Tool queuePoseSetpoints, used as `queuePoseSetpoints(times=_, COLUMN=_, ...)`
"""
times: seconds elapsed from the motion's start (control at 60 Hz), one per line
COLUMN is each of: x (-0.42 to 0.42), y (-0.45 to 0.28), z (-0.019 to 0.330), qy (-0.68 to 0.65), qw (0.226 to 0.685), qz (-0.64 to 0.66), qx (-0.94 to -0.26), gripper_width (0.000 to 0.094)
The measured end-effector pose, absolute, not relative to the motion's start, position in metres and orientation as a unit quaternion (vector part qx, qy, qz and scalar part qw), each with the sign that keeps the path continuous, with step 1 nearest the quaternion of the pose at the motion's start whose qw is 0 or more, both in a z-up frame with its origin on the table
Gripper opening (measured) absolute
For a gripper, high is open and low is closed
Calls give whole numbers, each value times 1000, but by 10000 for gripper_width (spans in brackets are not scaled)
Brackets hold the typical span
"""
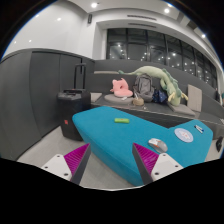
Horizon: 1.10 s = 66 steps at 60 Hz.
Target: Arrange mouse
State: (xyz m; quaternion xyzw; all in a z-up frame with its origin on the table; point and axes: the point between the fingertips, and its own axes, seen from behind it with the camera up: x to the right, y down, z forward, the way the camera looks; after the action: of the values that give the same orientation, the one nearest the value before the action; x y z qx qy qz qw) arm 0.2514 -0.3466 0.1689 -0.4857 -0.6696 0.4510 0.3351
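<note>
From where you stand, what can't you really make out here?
Gripper view:
- Mouse: grey, just ahead of the right finger; its buttons are too small to see.
- Round white thing on the teal table: too small to identify.
- Green item: too small to name.
- Fingers: open, holding nothing; only the tips show.

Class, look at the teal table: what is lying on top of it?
On the teal table lie a grey mouse just ahead of the open fingers, a small green thing and a round white thing. Its near edge is hidden behind the fingers.

Bright ceiling lights, fisheye-warped edges
</note>
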Motion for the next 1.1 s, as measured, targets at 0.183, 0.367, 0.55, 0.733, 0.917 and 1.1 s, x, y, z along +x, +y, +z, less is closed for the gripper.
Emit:
queuePoseSetpoints(times=0.183, x=249, y=-331, z=158, qy=-671, qw=335, qz=438, qx=-496, gripper_width=857)
queuePoseSetpoints(times=0.367, x=238, y=-305, z=143, qy=-662, qw=341, qz=426, qx=-514, gripper_width=856)
queuePoseSetpoints(times=0.55, x=220, y=-256, z=130, qy=-646, qw=359, qz=403, qx=-540, gripper_width=857)
queuePoseSetpoints(times=0.733, x=204, y=-204, z=115, qy=-624, qw=377, qz=377, qx=-571, gripper_width=856)
queuePoseSetpoints(times=0.917, x=188, y=-164, z=101, qy=-608, qw=387, qz=357, qx=-594, gripper_width=857)
queuePoseSetpoints(times=1.1, x=179, y=-140, z=93, qy=-601, qw=398, qz=349, qx=-599, gripper_width=858)
